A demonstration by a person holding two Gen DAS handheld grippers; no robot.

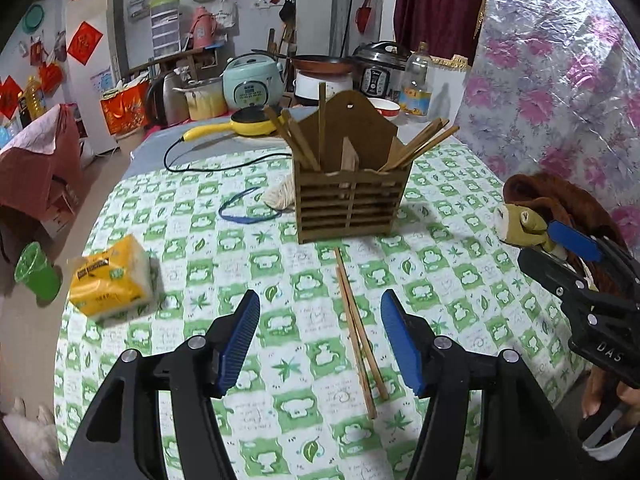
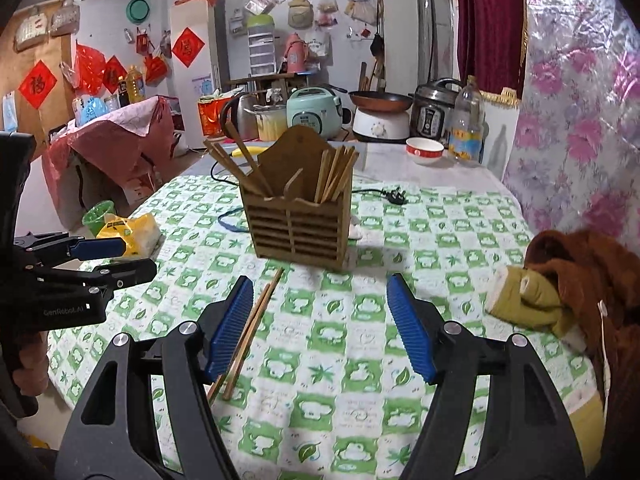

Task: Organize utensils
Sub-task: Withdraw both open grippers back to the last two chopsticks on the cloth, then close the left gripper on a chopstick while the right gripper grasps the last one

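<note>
A slatted wooden utensil holder (image 1: pixel 350 204) (image 2: pixel 298 228) stands mid-table with several chopsticks (image 1: pixel 416 146) (image 2: pixel 336 174) upright in both compartments. A loose pair of chopsticks (image 1: pixel 360 334) (image 2: pixel 250 330) lies flat on the green checked tablecloth in front of the holder. My left gripper (image 1: pixel 320 338) hovers open over the cloth, and the pair lies between its blue pads, nearer the right one. My right gripper (image 2: pixel 320 322) is open too, with the pair running under its left pad. Neither gripper holds anything. Each gripper shows at the side of the other's view.
A yellow tissue pack (image 1: pixel 110 282) (image 2: pixel 130 234) and a green cup (image 1: pixel 36 272) sit at the table's left edge. A brown plush toy (image 1: pixel 560 216) (image 2: pixel 568 288) lies at the right. A blue cord (image 1: pixel 244 210), black cable (image 1: pixel 208 160), yellow pan (image 1: pixel 248 124) and cookers (image 2: pixel 314 114) crowd the far end.
</note>
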